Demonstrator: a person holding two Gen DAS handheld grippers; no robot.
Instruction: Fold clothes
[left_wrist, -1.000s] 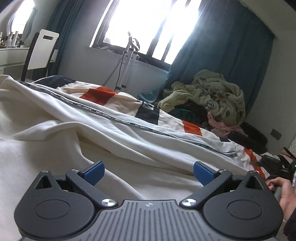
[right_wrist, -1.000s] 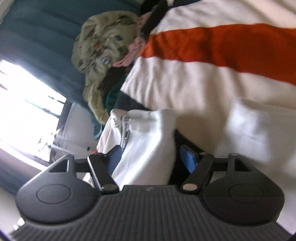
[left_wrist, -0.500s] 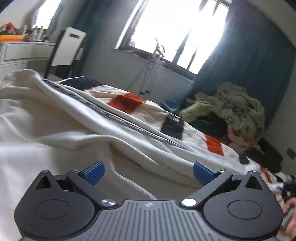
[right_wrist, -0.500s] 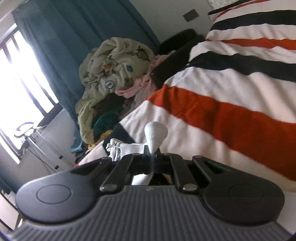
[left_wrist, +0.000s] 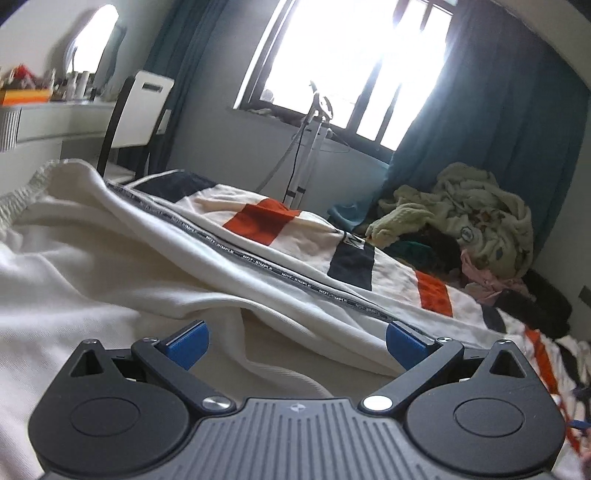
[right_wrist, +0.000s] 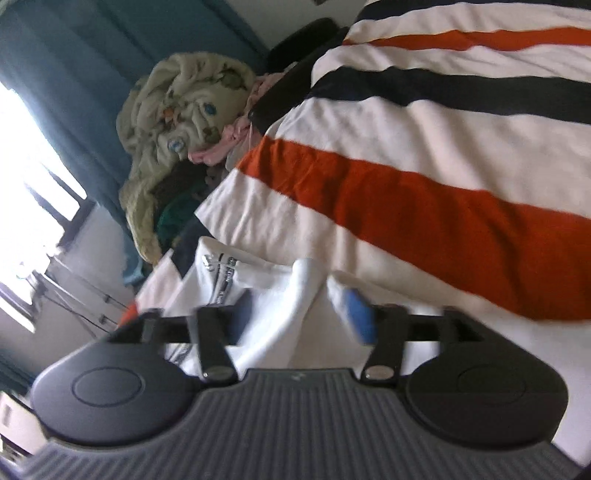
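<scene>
My left gripper (left_wrist: 295, 341) hovers with its blue pads spread wide over the cream trousers (left_wrist: 122, 280), which lie rumpled across the striped bedspread (left_wrist: 266, 221). My right gripper (right_wrist: 301, 317), blurred, has its pads apart around a fold of the trousers' hem near the bed's edge.

Dark printed tape (left_wrist: 295, 277) running from ten o'clock to four o'clock along the cream trousers (left_wrist: 155, 251), repeating "NOT-SIMPLE" in pale capitals, the same tape (right_wrist: 223, 280) in the right wrist view too blurred to read
</scene>
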